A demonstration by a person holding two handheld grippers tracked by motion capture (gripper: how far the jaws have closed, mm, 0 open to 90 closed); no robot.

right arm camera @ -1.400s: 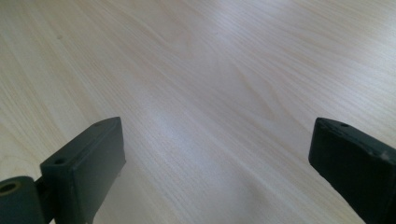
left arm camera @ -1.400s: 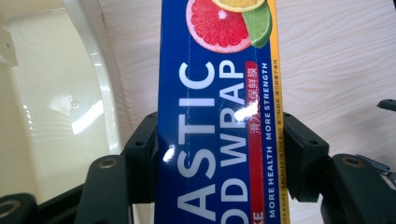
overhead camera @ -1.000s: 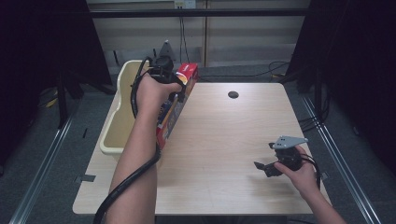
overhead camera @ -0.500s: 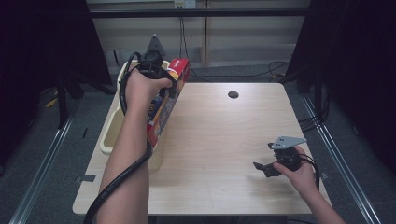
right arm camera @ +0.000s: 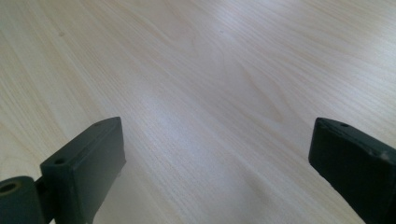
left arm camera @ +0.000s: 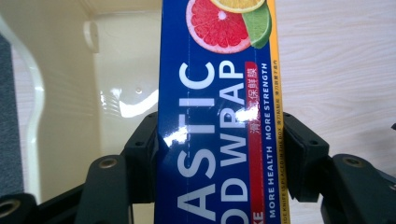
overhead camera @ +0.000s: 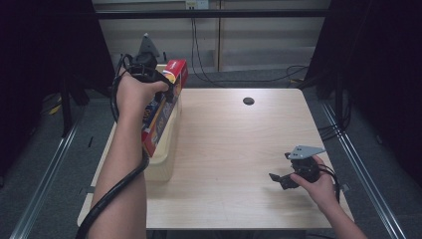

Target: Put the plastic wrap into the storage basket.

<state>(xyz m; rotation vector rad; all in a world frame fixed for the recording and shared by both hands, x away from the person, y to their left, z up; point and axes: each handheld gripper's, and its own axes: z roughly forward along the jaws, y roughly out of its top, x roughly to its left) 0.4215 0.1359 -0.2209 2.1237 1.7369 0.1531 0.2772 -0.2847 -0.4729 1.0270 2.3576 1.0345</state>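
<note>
A long blue and red box of plastic food wrap (overhead camera: 164, 107) hangs tilted over the cream plastic bin (overhead camera: 166, 159) at the table's left edge. My left gripper (overhead camera: 166, 89) is shut on the box near its upper end. In the left gripper view both black pads press the sides of the box (left arm camera: 217, 140), with the bin's inside (left arm camera: 116, 93) below it. My right gripper (overhead camera: 278, 180) rests low over the table near the front right, jaws wide apart. In the right gripper view its fingers (right arm camera: 88, 163) frame bare wood and nothing lies between them.
A wooden table (overhead camera: 234, 149) has a dark round hole (overhead camera: 248, 101) near its far edge. Cables trail on the grey floor behind the table. Dark curtains stand at both sides.
My left hand has carried the box leftward and a little up, from the bin's right rim to over the bin. My right gripper has stayed in place.
</note>
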